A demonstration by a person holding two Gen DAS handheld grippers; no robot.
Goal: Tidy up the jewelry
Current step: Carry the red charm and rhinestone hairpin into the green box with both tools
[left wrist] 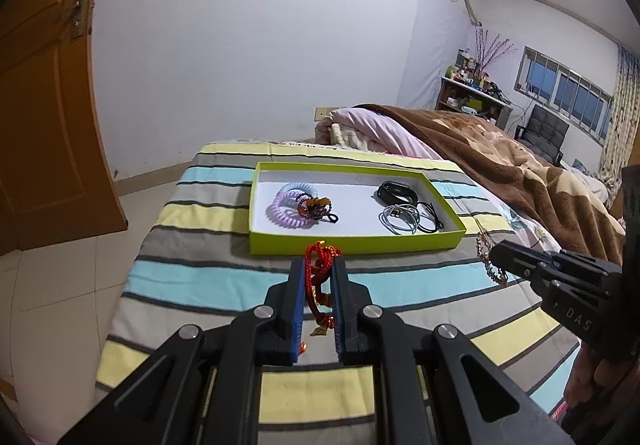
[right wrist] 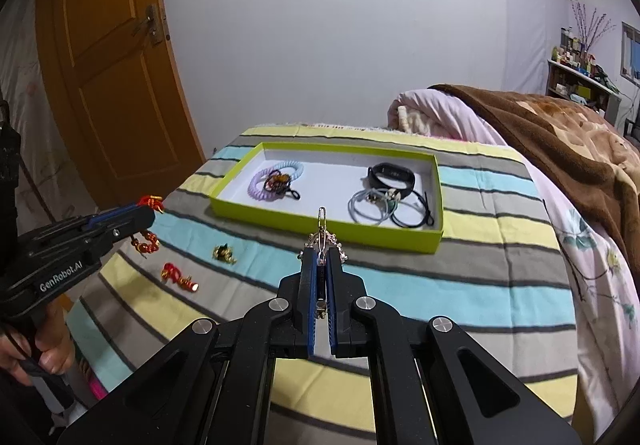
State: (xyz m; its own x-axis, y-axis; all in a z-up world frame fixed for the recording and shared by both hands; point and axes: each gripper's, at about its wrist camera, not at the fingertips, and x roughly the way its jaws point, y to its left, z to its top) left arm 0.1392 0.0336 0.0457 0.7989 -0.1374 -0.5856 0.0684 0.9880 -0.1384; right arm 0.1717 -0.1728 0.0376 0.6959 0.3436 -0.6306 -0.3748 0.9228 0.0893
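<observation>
Red braided cord bracelet (left wrist: 318, 277) hangs clamped in the left gripper (left wrist: 318, 265); the right gripper (right wrist: 320, 265) pinches a silver chain (right wrist: 322, 233). Lift both over the lime-green cardboard tray's (left wrist: 356, 243) near edge before releasing.

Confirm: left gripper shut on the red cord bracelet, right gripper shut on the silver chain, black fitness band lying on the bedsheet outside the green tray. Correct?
One error. The black fitness band lies inside the green tray, not on the bedsheet; the right wrist view shows it. The rest holds: left gripper shut on the red cord bracelet, right gripper shut on the silver chain.
</observation>
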